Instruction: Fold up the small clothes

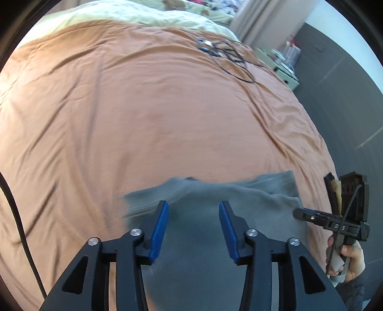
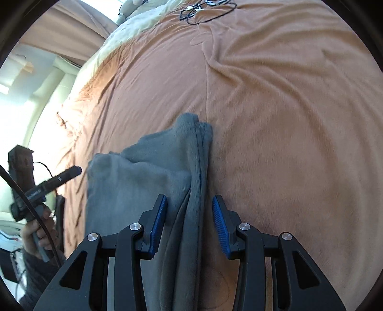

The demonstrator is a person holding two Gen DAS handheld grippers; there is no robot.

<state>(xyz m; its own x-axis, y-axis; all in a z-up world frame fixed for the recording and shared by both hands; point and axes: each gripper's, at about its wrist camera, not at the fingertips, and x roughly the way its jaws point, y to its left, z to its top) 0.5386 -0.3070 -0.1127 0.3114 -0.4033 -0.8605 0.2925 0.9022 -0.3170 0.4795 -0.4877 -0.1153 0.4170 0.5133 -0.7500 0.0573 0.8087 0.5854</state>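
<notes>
Lying on a wide orange-brown bedspread [image 1: 148, 107], a small grey fleece garment [image 2: 143, 172] sits near the bed's close edge, partly folded, with one long doubled edge running away from the right wrist camera and several layers showing along that fold. The left gripper [image 1: 194, 229], black with ribbed blue pads, hangs above the grey cloth with its fingers spread apart and nothing touching either pad; the fabric lies below the gap. The right gripper [image 2: 189, 224] of the same make has its fingers apart too, straddling the folded edge of the garment, and the cloth runs between the pads without being pinched as far as the right wrist view shows. Each camera catches the other tool at the side, held in a hand [image 1: 352, 260] by its grip. A tangle of thin black cable [image 1: 229, 57] lies far up the bedspread, well apart from the garment, and a pale cream quilt [image 1: 115, 12] shows beyond it.
</notes>
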